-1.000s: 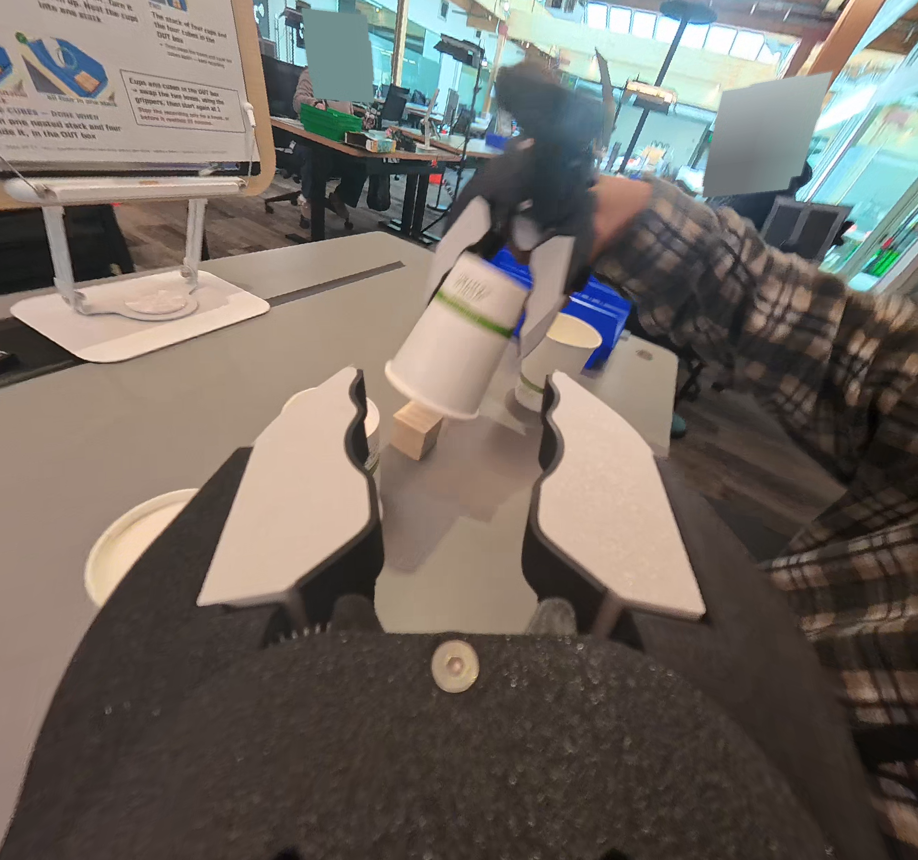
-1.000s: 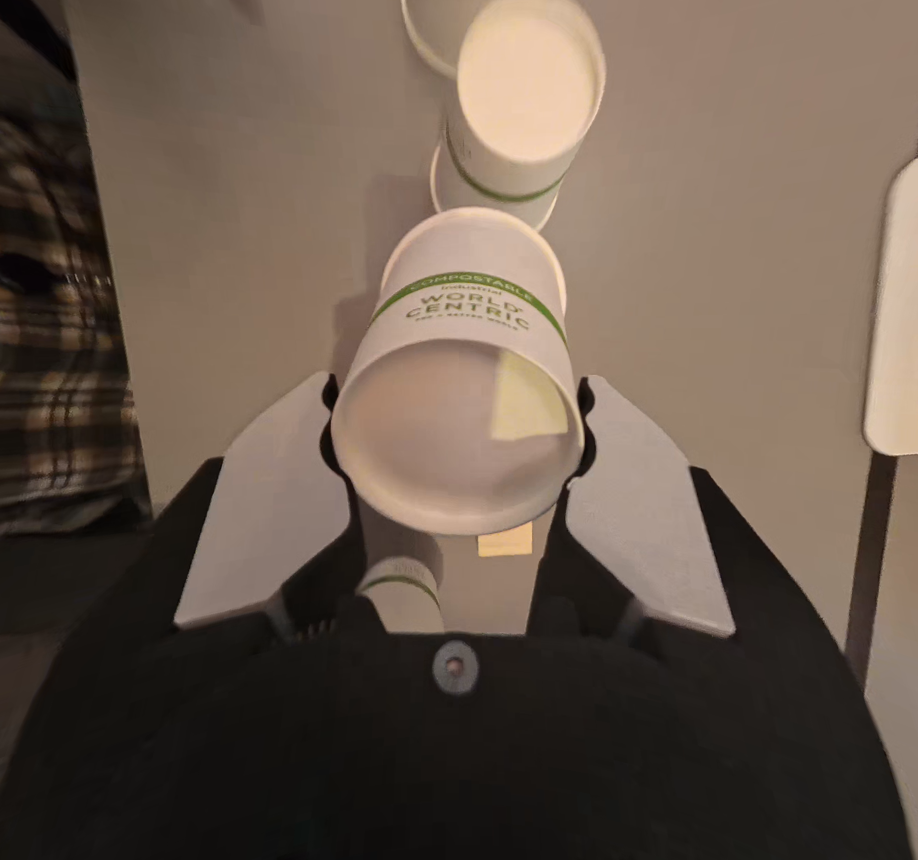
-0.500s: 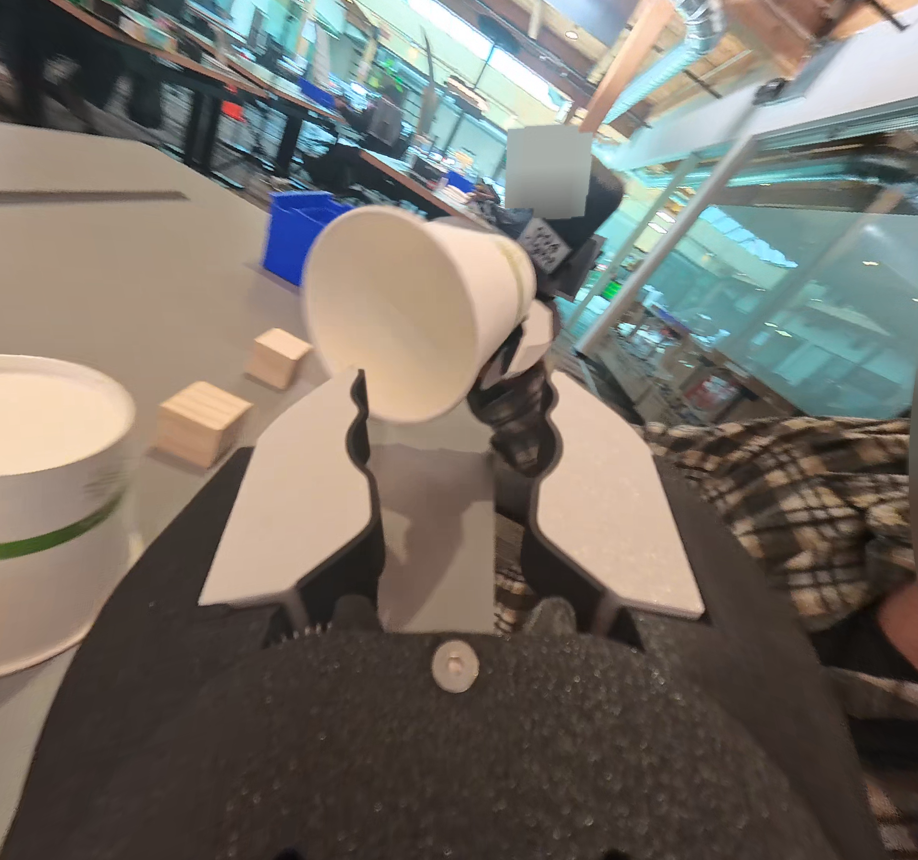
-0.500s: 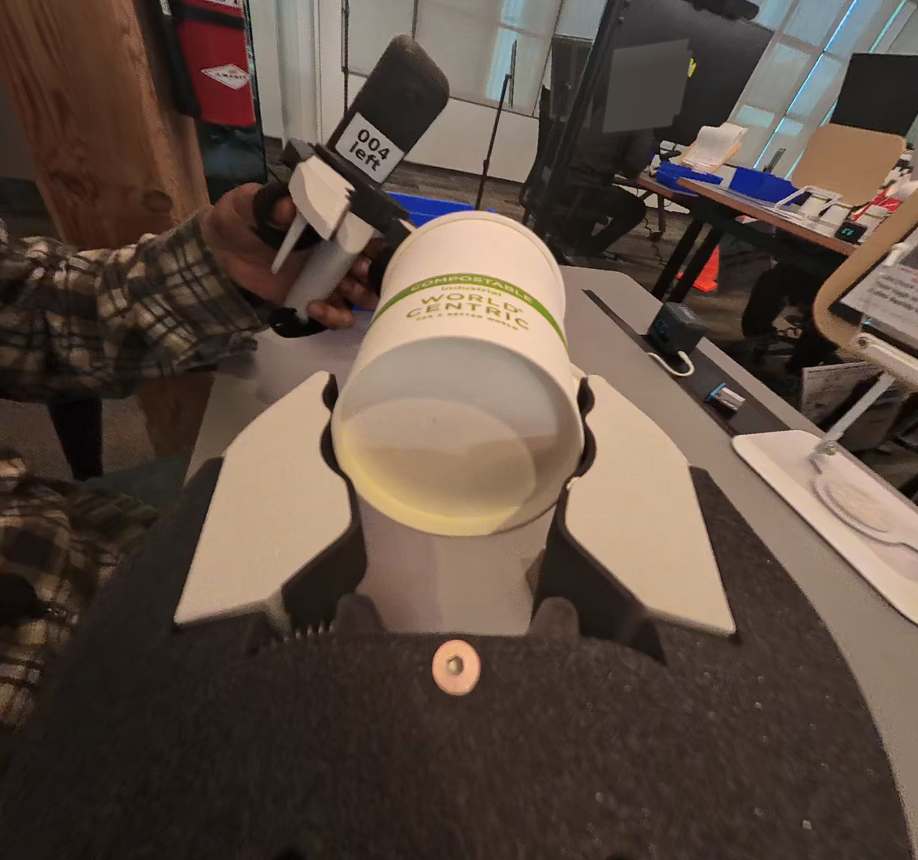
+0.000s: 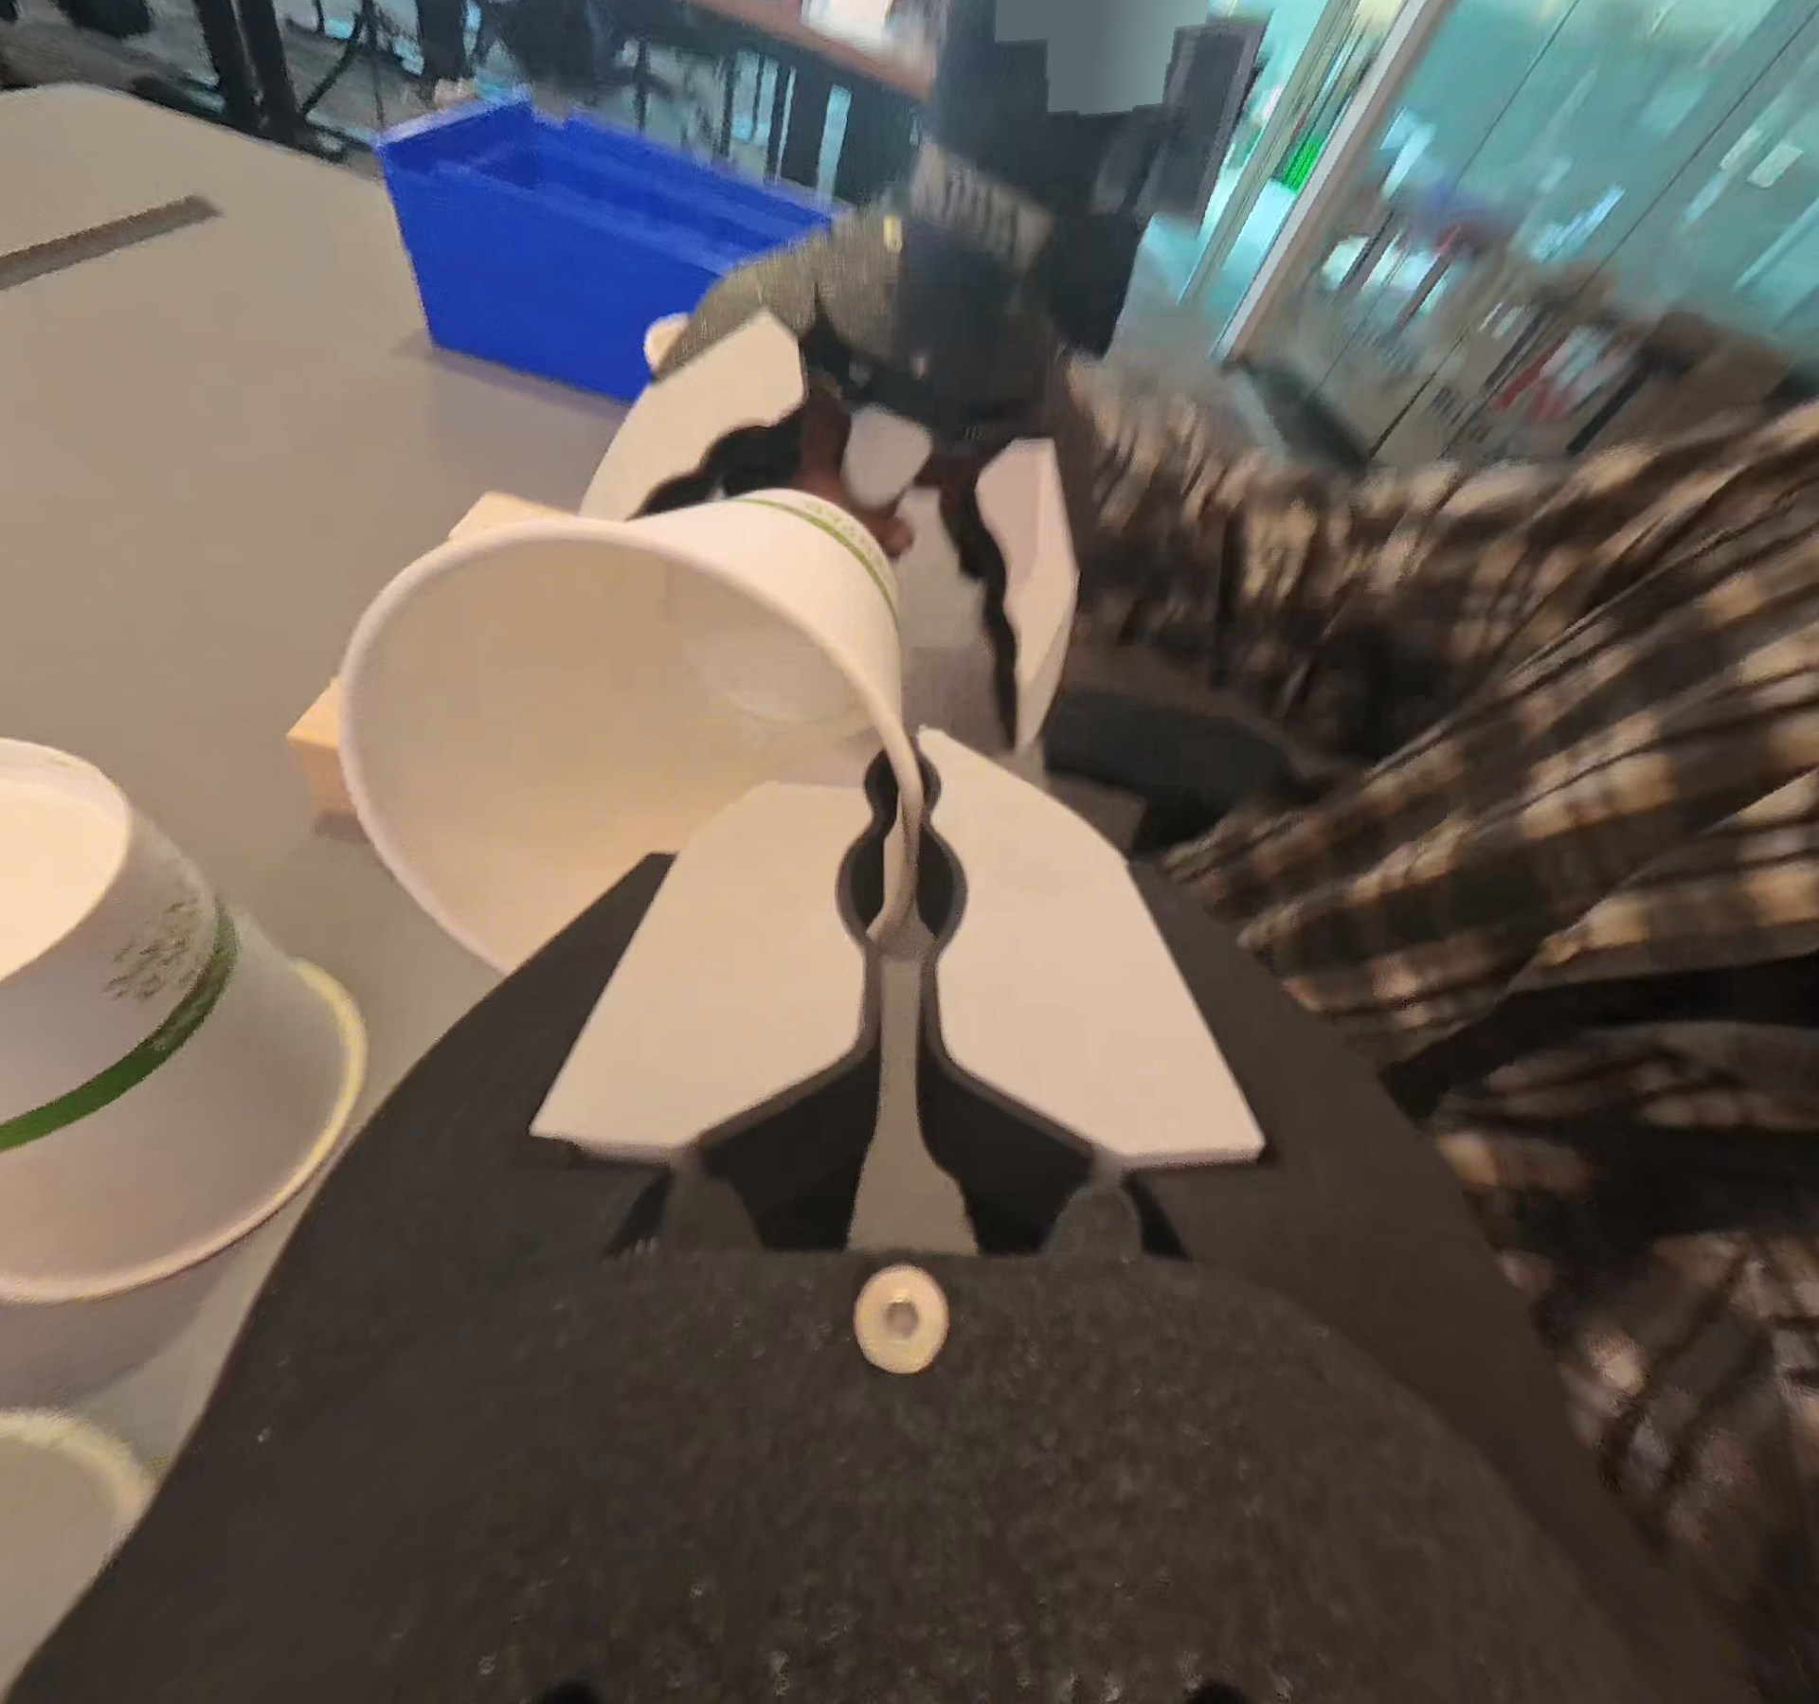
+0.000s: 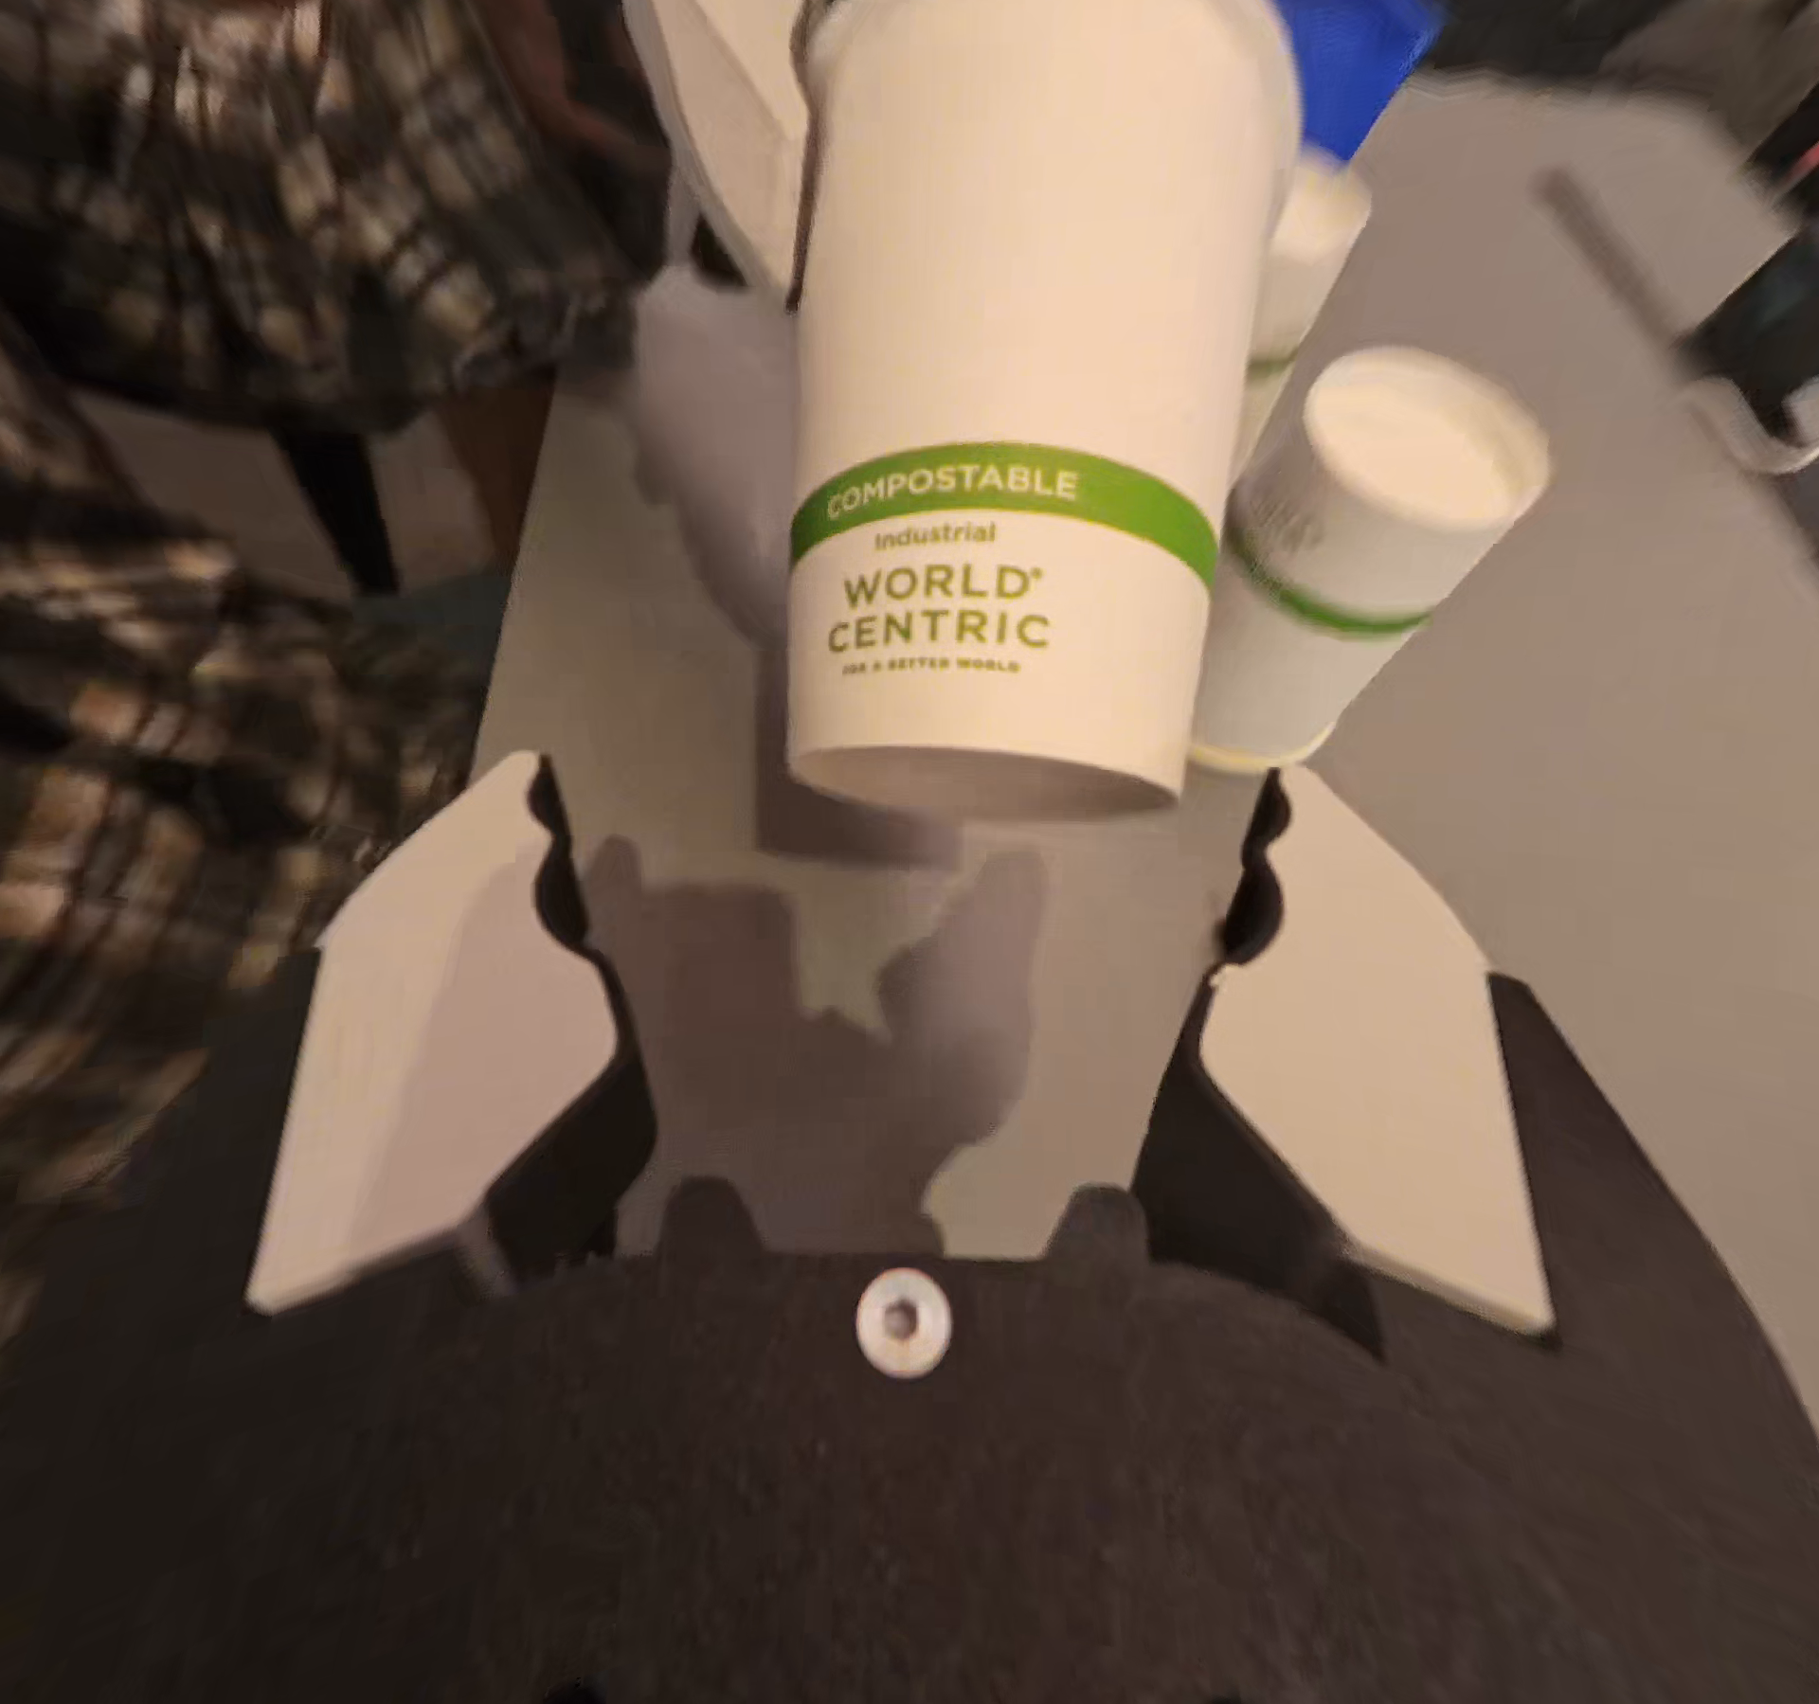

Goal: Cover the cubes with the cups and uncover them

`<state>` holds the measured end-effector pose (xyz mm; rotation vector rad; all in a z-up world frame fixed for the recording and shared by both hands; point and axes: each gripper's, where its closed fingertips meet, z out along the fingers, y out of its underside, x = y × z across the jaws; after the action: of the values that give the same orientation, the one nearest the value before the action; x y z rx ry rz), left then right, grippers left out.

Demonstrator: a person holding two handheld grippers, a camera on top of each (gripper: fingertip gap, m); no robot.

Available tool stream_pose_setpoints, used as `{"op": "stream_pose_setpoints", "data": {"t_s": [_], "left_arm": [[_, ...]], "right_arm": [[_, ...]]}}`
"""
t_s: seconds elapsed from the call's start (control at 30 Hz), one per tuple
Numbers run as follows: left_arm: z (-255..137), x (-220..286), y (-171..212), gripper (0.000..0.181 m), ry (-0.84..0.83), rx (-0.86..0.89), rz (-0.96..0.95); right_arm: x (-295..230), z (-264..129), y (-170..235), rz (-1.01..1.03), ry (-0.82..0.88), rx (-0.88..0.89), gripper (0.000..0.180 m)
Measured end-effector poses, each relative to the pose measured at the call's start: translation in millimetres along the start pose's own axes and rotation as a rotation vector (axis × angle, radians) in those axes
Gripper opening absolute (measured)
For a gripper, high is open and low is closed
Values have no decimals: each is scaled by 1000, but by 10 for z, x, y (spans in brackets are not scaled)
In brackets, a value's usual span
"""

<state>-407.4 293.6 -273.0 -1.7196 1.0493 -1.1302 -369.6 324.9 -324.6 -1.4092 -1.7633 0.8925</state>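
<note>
Between the left tongs (image 5: 901, 855), clenched on its rim, a white cup (image 5: 630, 702) tips sideways over wooden cubes (image 5: 320, 756). Beyond it, the right tongs (image 6: 906, 879) gape, released, above the bench (image 5: 197, 436).

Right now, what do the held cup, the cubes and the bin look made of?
Held cup: matte white paper, thin rolled rim, printed green band. Cubes: pale unfinished wood, probably; blur hides any grain. Bin: glossy blue moulded plastic, it seems.
</note>
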Motion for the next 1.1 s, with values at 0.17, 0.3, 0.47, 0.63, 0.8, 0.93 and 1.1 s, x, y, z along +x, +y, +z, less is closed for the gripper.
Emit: {"op": "stream_pose_setpoints", "data": {"t_s": [0.17, 0.3, 0.47, 0.63, 0.8, 0.93, 1.1], "left_arm": [[83, 65, 279, 0, -63, -238, 248], [185, 257, 365, 0, -23, -305, 383], [265, 352, 446, 0, -16, -357, 492], [332, 455, 449, 0, 39, -337, 501], [291, 291, 230, 35, -86, -236, 432], [90, 96, -93, 60, -195, -54, 284], [-253, -161, -328, 66, -278, 129, 85]], "right_arm": [[-108, -190, -17, 154, -243, -86, 130], [-141, -94, -63, 229, -408, -156, 126], [-348, 104, -132, 273, -608, -224, 113], [-545, 113, -196, 324, -748, -283, 90], [-485, -28, -238, 361, -623, -207, 87], [-231, -377, -380, 374, -360, 14, 88], [448, -1361, -508, 364, 271, 406, 88]]}}
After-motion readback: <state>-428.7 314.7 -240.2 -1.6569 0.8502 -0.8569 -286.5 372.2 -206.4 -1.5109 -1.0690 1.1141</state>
